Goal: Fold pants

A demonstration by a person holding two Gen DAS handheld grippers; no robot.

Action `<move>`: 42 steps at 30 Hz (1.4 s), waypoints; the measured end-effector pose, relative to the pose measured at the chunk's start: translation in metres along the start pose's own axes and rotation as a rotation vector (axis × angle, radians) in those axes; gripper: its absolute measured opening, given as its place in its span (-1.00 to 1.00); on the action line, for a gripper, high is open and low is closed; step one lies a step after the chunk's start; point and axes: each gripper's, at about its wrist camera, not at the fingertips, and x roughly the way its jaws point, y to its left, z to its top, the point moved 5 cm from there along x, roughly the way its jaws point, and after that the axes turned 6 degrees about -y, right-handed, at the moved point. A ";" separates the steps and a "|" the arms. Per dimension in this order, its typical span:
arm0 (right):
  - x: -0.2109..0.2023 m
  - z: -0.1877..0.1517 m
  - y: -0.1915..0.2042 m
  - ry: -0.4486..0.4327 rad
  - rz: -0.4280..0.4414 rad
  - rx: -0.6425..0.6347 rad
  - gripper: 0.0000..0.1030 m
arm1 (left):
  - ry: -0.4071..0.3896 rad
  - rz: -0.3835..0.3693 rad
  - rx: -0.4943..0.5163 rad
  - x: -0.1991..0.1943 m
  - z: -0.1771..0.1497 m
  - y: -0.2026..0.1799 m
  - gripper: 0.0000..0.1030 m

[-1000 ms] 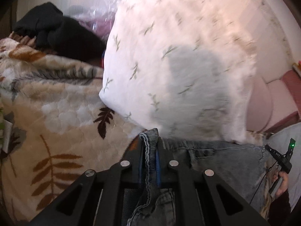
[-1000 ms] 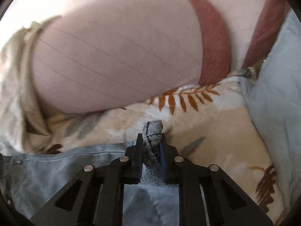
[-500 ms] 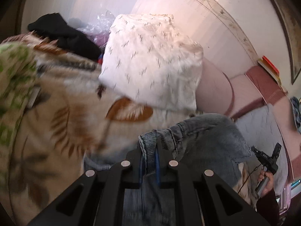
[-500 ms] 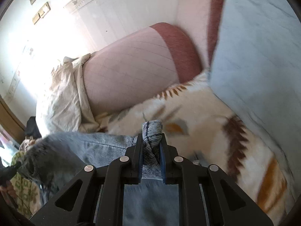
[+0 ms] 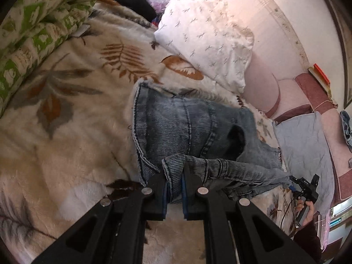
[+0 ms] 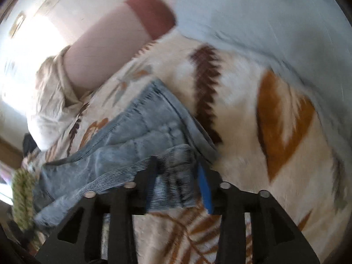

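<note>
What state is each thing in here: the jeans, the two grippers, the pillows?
Jeans: folded over on the leaf-print blanket.
Left gripper: shut on the jeans' edge.
Right gripper: jaws just opening, denim between them, pads off it.
White pillow: leaning on the headboard.
Grey pillow: lying flat.

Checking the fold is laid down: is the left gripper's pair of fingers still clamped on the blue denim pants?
Yes: the left gripper has its black jaws pressed together on a bunched edge of the blue denim pants.
</note>
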 end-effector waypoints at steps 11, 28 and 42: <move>0.001 0.056 0.039 0.032 0.005 -0.116 0.22 | -0.105 -0.028 0.155 -0.043 0.001 -0.033 -0.74; 0.083 0.043 0.042 0.272 -0.148 -0.281 -0.13 | -0.221 0.065 0.129 -0.081 0.012 -0.025 -0.60; 0.064 0.046 0.062 0.260 -0.190 -0.405 -0.63 | -0.117 0.003 0.362 0.032 -0.010 -0.099 -0.58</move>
